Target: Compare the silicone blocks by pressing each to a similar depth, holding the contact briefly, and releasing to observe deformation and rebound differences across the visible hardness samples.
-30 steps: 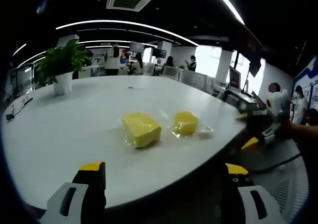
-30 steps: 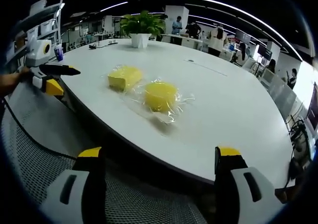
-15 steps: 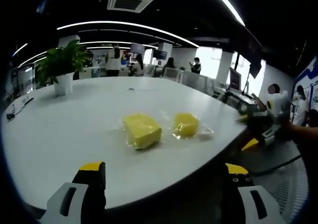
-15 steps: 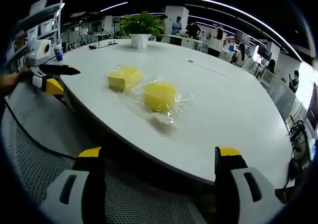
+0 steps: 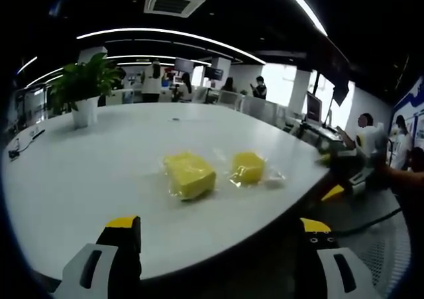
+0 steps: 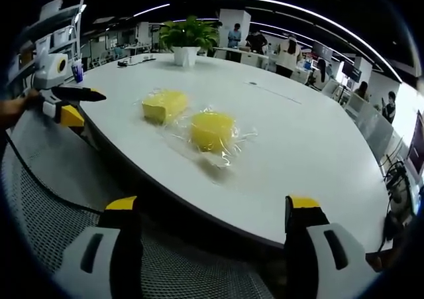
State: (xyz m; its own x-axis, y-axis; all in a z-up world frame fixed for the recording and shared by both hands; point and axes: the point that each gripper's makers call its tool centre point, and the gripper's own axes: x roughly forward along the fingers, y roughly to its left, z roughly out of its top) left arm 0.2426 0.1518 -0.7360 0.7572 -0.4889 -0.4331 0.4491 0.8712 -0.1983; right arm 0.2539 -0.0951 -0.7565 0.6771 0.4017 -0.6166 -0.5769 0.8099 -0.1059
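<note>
Nothing on the table has moved since the earlier frames; both views have shifted only a trace. Seen from the left gripper view, the left claw (image 5: 218, 246) hangs released off the near edge of the table, its yellow-tipped jaws spread wide with nothing between them. Seen from the right gripper view, the right claw (image 6: 213, 223) is likewise released, jaws apart and empty, over a dark mesh surface (image 6: 40, 213) just short of the table edge. Beyond both claws lies a large white round table (image 5: 99, 173). On it rest two yellow silicone blocks in clear plastic wrap, near each other but not touching: a square block (image 5: 189, 174) and a rounder block (image 5: 248, 166). In the right gripper view the rounder block (image 6: 212, 130) lies nearer the claw and the square block (image 6: 163, 105) lies behind it to the left. A potted plant (image 5: 83, 87) stands at the far side of the table. People stand in the office background.
</note>
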